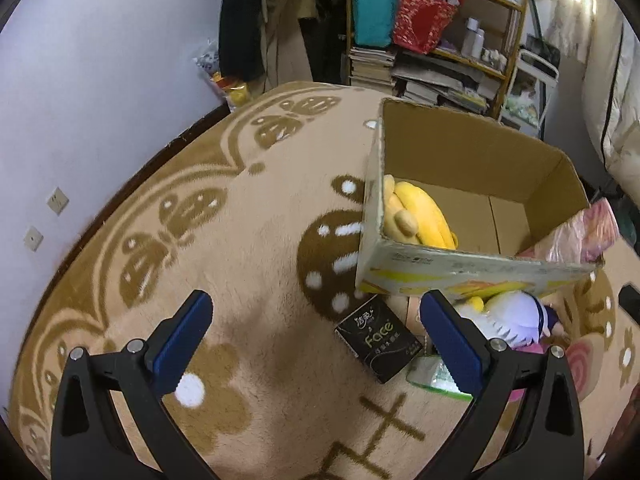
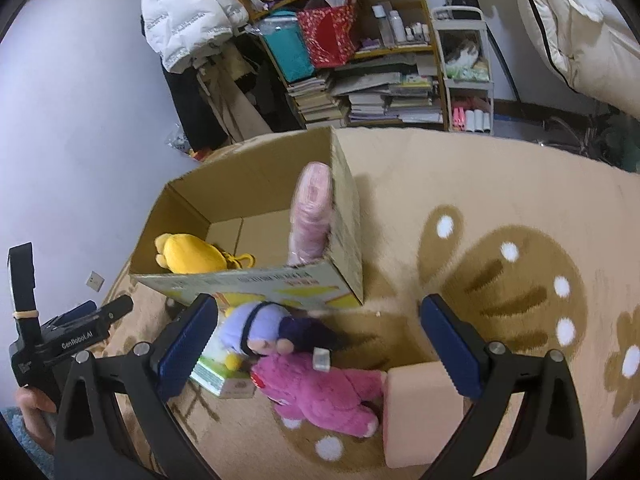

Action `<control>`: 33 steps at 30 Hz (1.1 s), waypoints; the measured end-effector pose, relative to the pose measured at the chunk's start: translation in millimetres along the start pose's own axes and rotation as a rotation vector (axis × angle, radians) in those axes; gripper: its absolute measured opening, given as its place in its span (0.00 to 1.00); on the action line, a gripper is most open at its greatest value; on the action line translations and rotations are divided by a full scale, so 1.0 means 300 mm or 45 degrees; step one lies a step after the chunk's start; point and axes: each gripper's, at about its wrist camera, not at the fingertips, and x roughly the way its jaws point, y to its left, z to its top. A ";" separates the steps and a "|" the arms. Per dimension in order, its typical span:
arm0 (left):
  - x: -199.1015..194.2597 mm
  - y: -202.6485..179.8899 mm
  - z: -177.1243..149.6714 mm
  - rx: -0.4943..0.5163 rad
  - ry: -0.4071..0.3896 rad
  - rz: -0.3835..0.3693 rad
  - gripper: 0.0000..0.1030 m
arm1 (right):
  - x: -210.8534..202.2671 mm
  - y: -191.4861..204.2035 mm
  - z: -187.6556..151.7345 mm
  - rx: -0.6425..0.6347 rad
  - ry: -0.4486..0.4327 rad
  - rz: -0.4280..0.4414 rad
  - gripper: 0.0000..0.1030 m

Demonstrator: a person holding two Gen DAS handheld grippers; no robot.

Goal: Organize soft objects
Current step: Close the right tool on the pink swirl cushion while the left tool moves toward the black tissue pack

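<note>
An open cardboard box (image 1: 472, 268) (image 2: 256, 184) stands on the rug. A yellow plush (image 1: 416, 212) (image 2: 192, 254) lies inside it, and a pink wrapped pack (image 2: 312, 216) (image 1: 580, 232) leans at its right corner. In front of the box lie a purple-and-white plush (image 2: 260, 328) (image 1: 516, 320), a pink plush (image 2: 324, 392), a peach foam block (image 2: 420, 412), a green tissue pack (image 2: 216, 376) (image 1: 436, 376) and a black "Face" tissue pack (image 1: 378, 338). My left gripper (image 1: 316, 340) is open and empty above the rug. My right gripper (image 2: 320, 344) is open and empty above the plushes.
A tan patterned rug (image 1: 240, 240) covers the floor. A cluttered bookshelf (image 2: 360, 52) and hanging coats (image 2: 188, 12) stand behind the box. A white wall (image 1: 80, 100) lies left, bedding (image 2: 580, 20) right. The left hand-held gripper body (image 2: 60, 340) shows at the right view's left edge.
</note>
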 end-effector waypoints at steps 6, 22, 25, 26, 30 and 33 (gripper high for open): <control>0.039 0.020 -0.013 -0.046 0.039 -0.013 0.99 | 0.029 -0.045 -0.036 0.009 0.060 -0.037 1.00; 0.145 0.015 -0.028 -0.089 0.169 -0.063 0.99 | 0.048 -0.151 -0.083 0.156 0.135 -0.074 1.00; 0.171 0.016 -0.032 -0.098 0.196 -0.064 0.99 | 0.055 -0.168 -0.091 0.181 0.155 -0.084 1.00; 0.178 0.016 -0.033 -0.100 0.203 -0.061 0.99 | 0.058 -0.169 -0.092 0.188 0.161 -0.093 1.00; 0.206 0.019 -0.041 -0.114 0.231 -0.065 0.99 | 0.068 -0.183 -0.102 0.212 0.191 -0.094 0.98; 0.219 0.018 -0.042 -0.117 0.248 -0.076 0.99 | 0.077 -0.189 -0.110 0.216 0.227 -0.099 0.90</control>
